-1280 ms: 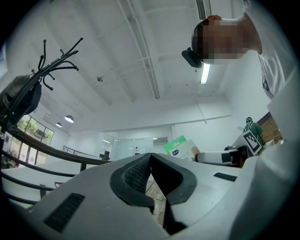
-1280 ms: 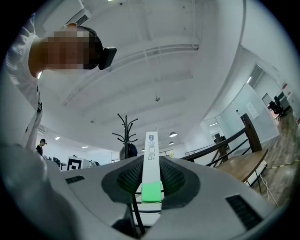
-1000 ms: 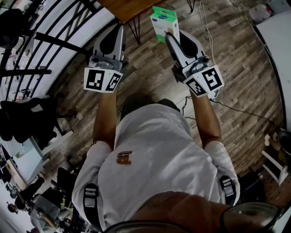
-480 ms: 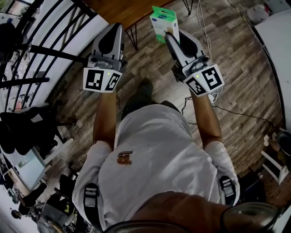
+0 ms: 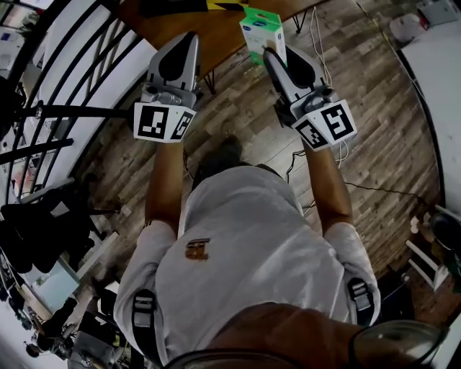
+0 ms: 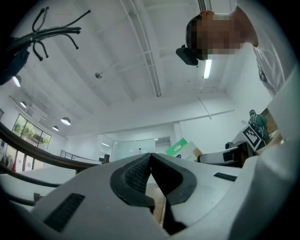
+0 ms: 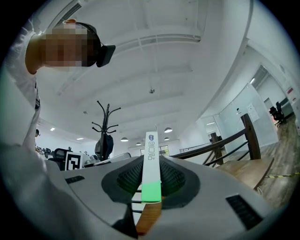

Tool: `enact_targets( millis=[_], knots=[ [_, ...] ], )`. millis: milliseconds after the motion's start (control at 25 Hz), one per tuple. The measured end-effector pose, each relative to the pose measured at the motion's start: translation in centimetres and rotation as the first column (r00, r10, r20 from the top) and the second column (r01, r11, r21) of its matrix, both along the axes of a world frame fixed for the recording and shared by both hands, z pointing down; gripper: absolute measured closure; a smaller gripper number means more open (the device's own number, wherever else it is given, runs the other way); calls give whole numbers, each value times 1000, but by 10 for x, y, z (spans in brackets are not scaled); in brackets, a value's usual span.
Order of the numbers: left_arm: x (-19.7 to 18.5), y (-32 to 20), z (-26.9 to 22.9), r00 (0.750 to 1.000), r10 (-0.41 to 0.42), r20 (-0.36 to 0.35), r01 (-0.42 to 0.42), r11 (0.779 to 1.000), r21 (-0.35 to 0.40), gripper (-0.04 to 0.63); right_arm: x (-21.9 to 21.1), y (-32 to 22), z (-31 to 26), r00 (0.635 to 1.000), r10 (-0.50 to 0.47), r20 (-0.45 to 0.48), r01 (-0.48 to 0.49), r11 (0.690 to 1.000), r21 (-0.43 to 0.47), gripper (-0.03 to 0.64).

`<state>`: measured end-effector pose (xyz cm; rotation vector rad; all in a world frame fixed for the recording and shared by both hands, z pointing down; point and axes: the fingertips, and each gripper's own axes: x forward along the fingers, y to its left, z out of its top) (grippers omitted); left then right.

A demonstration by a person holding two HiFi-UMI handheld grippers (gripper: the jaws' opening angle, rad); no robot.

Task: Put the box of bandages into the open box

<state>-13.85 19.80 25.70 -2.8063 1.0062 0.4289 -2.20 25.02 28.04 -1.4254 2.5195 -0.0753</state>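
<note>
The wooden tabletop (image 5: 189,16) is sliding further into the head view as both arms are reaching forward over the plank floor (image 5: 374,130). The right tongs (image 5: 268,52) are clamping the green-and-white box of bandages (image 5: 261,30) edge-on between their pads, holding it in the air above the tabletop's near edge. The left tongs (image 5: 187,39) are resting closed tip to tip, gripping nothing.

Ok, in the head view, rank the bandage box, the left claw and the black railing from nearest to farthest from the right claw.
1. bandage box, gripped in the right claw itself.
2. left claw, alongside on the left.
3. black railing, far left.
</note>
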Motion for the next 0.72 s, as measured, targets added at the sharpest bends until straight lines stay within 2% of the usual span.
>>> enact_targets(
  millis=[80,360,720],
  knots=[
    [0,-15,0,1000,6,3,-6,1000,6,575,0,-16,-1,1000,8,-4,-8,1000,1,514],
    [9,-128,7,1000,19,12,-19,1000,-14,575,10,-132,10,999,29,-24,-30,999,-40,514],
    [17,-200,18,999,31,8,-30,999,-37,575,19,-212,26,996,57,-69,-63,994,-84,514]
  ],
)
